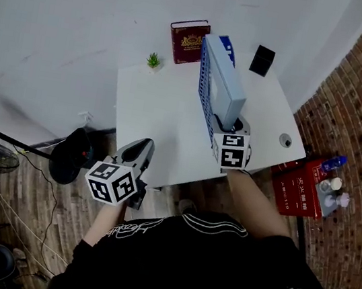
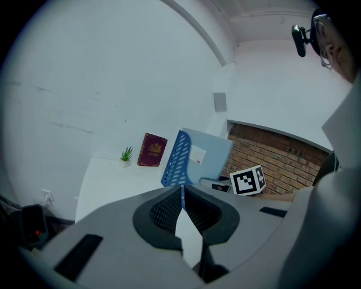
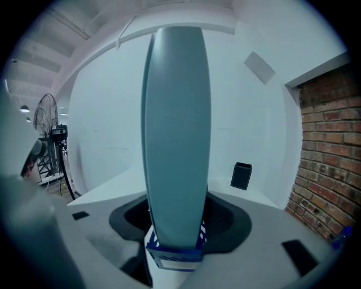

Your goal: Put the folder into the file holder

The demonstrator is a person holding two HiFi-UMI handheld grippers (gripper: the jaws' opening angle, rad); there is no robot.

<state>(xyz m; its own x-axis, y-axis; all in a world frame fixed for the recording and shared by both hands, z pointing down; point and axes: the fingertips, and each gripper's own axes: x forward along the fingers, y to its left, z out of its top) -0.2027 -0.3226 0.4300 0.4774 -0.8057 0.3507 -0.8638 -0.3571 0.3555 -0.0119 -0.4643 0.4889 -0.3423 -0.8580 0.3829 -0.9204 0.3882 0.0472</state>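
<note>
Folder (image 3: pixel 175 141) sits clamped in right gripper (image 3: pixel 175 240) jaws; only left gripper view shows left gripper (image 2: pixel 181 195) jaws together.

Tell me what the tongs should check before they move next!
1. Right tongs grip the folder: ok, shut on its near end.
2. Folder stands upright: ok.
3. Folder sits fully inside the blue file holder: cannot tell.
4. Left tongs out of the way: ok, shut, empty, well apart from the holder.
5. Black box on the table clear of the holder: ok, apart.
</note>
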